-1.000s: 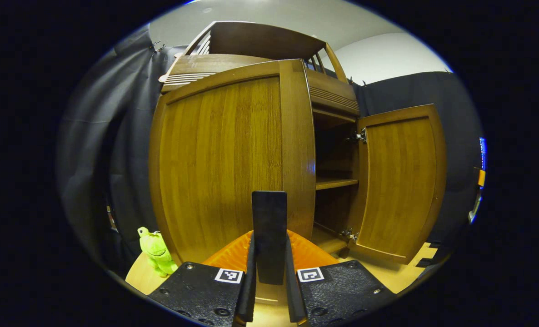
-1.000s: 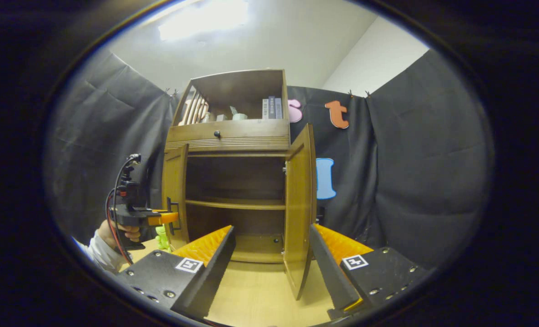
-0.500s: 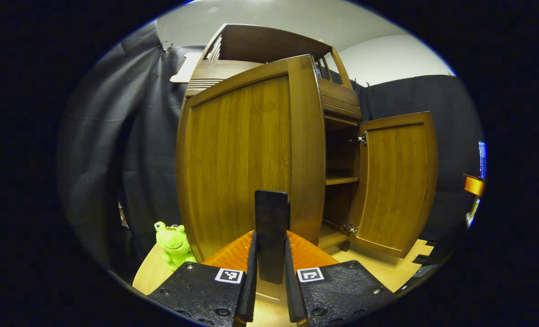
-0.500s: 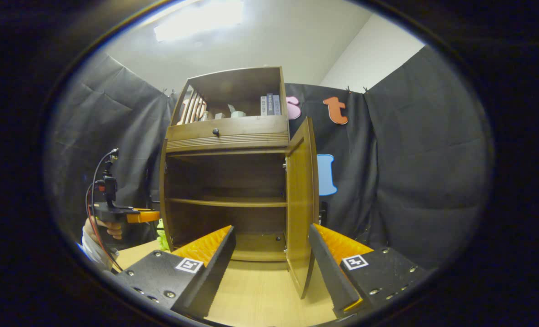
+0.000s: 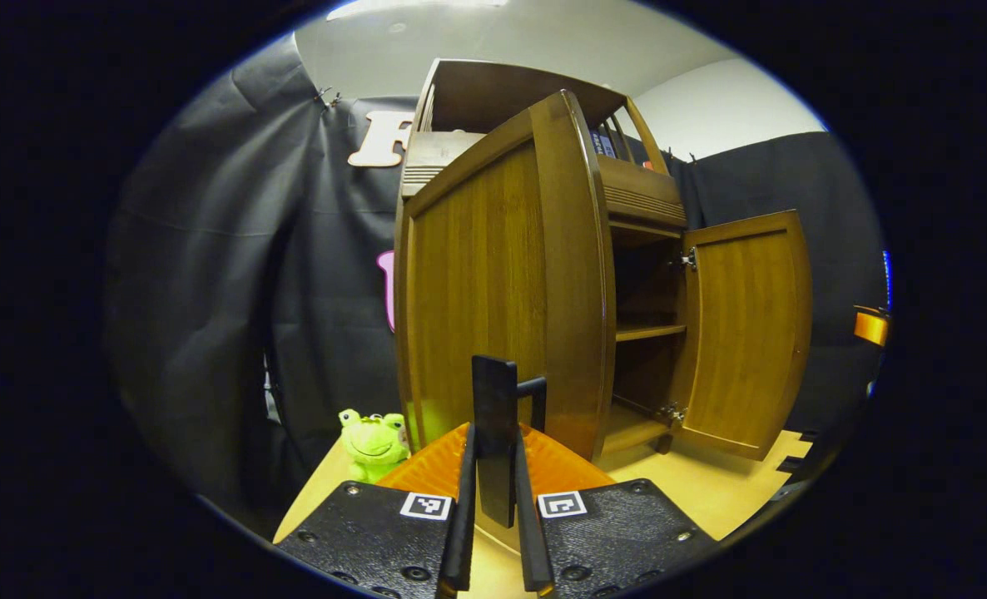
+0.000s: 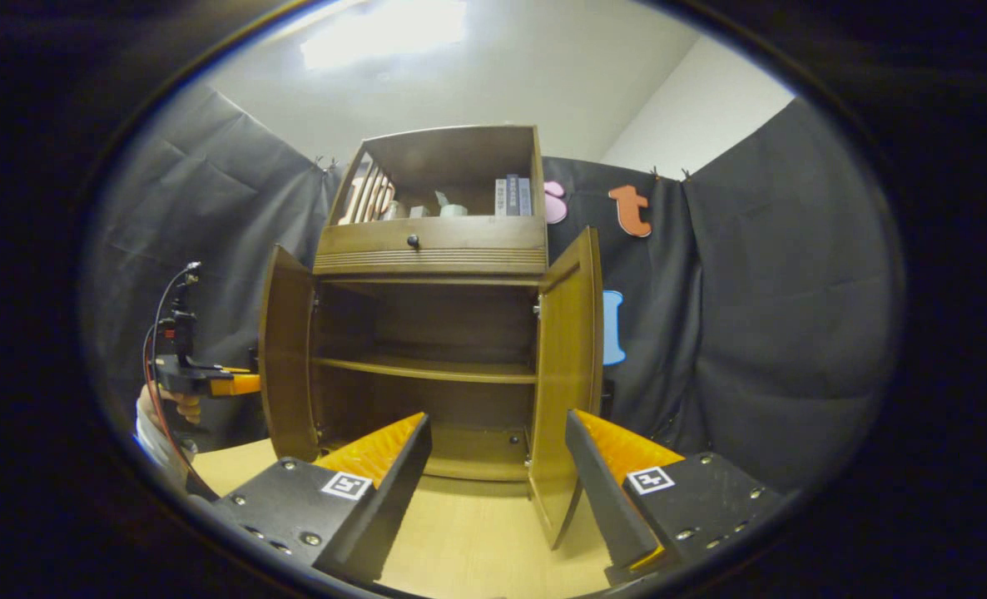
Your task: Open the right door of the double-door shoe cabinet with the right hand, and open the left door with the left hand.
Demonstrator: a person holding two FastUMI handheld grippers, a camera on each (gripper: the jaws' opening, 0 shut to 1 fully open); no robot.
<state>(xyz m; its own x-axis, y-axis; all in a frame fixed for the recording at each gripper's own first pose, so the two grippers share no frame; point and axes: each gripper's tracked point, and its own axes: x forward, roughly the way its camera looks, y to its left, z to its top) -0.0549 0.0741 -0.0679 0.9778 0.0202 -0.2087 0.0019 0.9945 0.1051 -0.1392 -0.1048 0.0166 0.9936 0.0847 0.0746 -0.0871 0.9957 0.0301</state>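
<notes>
Left tongs (image 5: 493, 466) pinching the left door (image 5: 493, 283) handle (image 5: 495, 416), mid-frame, swung wide. Right tongs (image 6: 493, 466) spread, holding nothing; right door (image 6: 568, 374) stands open just ahead. Both doors look done, so I'd guess next is letting go.

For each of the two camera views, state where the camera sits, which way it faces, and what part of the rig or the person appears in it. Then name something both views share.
Left gripper view: rides on the left gripper, close beside the cabinet, facing the left door, whose handle its fingers clamp.
Right gripper view: rides on the right gripper, in front of the cabinet, facing its open shelves; its fingers stand apart, and the left gripper with a hand shows at the left.
Shared: both doors, including the right door, and the wooden tabletop.
</notes>
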